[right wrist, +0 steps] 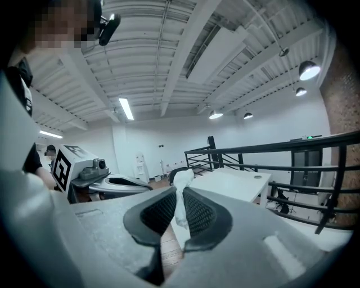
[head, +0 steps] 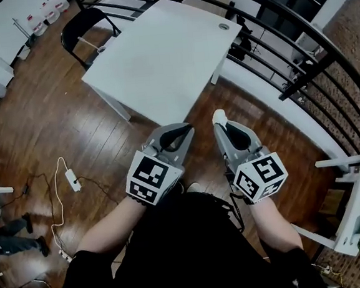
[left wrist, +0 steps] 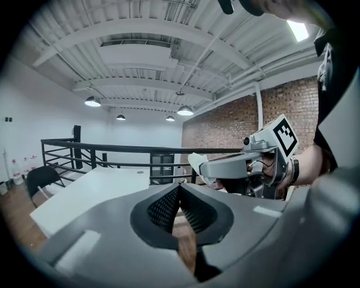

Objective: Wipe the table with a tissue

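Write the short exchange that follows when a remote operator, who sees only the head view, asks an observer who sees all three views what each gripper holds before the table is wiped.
Operator: I see something white at the tip of the right gripper. Is it gripped?
Observer: Yes. In the right gripper view the jaws are shut on the tissue, which sticks up past the tips.
Operator: Does the left gripper hold anything?
Observer: No. In the left gripper view its jaws meet at the tips with nothing between them.
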A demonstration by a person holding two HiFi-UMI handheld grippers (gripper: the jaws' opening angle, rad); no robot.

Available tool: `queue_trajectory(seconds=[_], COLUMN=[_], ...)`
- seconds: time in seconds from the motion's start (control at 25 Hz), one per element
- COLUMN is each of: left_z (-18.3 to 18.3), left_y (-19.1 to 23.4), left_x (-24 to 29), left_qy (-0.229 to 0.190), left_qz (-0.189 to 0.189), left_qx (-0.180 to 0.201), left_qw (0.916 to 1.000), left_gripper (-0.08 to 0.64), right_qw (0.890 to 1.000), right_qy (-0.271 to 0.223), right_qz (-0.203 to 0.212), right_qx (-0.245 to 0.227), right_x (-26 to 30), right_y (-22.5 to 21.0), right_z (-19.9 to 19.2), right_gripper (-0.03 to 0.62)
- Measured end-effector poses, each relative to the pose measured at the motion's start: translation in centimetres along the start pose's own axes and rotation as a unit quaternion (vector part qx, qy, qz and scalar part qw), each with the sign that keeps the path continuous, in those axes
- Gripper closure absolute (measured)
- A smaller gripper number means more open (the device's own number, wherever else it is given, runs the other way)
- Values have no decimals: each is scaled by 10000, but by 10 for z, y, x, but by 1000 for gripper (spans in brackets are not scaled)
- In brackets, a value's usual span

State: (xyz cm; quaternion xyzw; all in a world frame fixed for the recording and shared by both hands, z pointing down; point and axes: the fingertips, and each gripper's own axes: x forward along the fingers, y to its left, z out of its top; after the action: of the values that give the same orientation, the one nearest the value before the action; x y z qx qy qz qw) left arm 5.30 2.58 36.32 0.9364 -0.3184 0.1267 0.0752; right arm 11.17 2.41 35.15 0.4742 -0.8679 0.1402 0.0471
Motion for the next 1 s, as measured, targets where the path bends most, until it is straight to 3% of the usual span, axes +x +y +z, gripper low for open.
queue_trajectory(seconds=[0.6,1.0], left_z=[-3,-12], left_y=[83,131], left_x=[51,88], left_qy=[102,465], left_qz=[-214,-21], left_qx=[-55,-329], left_qw=[9997,9984], left_gripper=[546,546], right_qw=[9968,9918], right_qy=[678,1238], right_qz=[-296,-231], right_qx=[-287,-205], right_x=[107,181], right_y=[-63,-129], right_z=[-3,-17], right_gripper=[568,568])
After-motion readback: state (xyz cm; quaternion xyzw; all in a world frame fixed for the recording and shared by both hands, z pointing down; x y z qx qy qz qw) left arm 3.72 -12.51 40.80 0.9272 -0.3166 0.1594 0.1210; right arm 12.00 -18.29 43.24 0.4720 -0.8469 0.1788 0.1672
